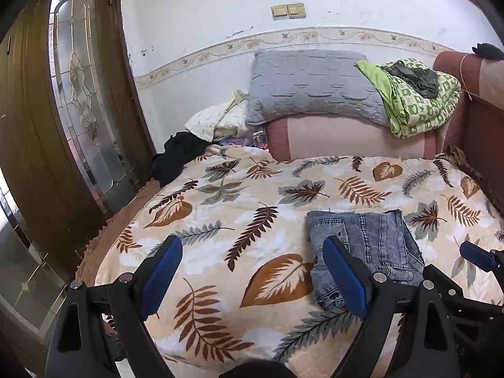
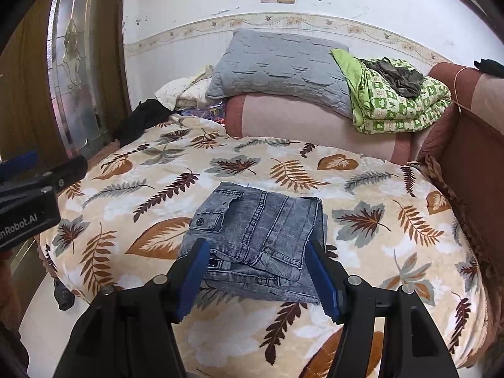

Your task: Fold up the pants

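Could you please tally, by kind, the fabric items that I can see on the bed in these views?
Folded jeans: 1
Grey pillow: 1
Green patterned quilt: 1
Leaf-print blanket: 1
Black garment at the far left edge: 1
Total: 5

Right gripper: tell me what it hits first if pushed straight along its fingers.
Most likely the folded jeans, which lie on the leaf-print blanket straight ahead of the open right gripper. Depth is unclear; it might meet the blanket just short of them.
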Tool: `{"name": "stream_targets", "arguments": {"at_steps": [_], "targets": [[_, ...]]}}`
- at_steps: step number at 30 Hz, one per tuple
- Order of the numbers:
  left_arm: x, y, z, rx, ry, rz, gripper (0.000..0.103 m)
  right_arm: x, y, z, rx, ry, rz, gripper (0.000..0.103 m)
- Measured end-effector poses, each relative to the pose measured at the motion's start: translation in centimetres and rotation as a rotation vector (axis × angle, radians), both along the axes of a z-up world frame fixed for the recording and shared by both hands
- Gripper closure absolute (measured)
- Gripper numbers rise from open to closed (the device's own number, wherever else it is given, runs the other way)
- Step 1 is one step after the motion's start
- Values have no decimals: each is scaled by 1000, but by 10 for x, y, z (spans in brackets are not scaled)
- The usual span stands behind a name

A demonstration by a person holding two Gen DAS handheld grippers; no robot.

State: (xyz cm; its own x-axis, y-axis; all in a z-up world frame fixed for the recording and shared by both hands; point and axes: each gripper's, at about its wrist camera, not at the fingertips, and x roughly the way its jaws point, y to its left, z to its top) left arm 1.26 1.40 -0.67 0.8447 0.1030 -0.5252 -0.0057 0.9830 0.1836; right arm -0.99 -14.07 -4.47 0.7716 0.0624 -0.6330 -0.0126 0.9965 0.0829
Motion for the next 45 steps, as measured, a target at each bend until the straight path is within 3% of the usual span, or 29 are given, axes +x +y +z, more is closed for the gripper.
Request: {"name": "stream_targets", "arguments": {"at_steps": [32, 45], "targets": [[1, 5, -5, -13, 18, 18, 12, 7, 3, -5, -10, 45, -16, 35], [2, 30, 1, -42, 9, 47, 12, 21, 26, 11, -46, 23, 21, 35]]}}
